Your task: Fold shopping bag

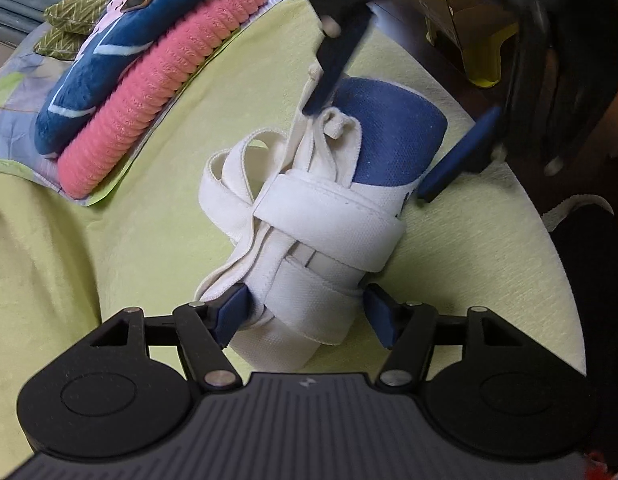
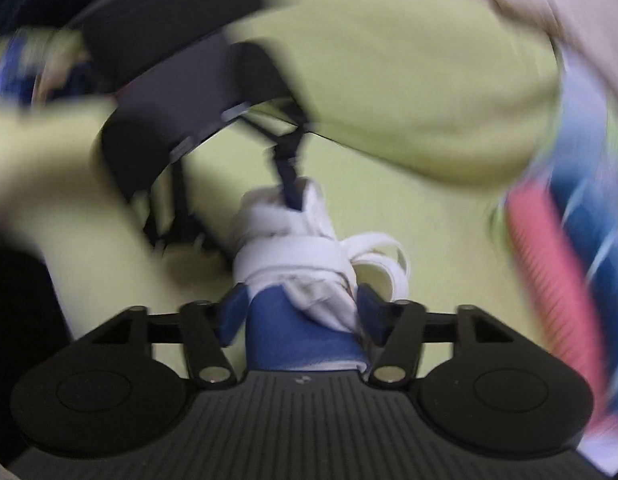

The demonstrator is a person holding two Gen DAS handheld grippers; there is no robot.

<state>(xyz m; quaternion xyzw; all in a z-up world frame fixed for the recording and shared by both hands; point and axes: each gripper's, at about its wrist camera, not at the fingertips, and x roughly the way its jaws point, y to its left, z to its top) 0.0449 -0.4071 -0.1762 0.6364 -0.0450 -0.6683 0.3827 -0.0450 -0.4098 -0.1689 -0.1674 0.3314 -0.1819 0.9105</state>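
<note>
Pinching the near end of the rolled shopping bag [image 1: 329, 216], the left gripper [image 1: 305, 312] kept the strap-wrapped bundle from unrolling on the yellow-green sheet [image 1: 109, 260]; the right gripper [image 2: 303, 312], jaws bracketing the far blue end, seemingly steadied it.

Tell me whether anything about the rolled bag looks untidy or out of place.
The shopping bag is rolled and strapped, but its white handle loops stick out loose on one side instead of being tucked under the wrap. Nothing looks torn or spilled.
</note>
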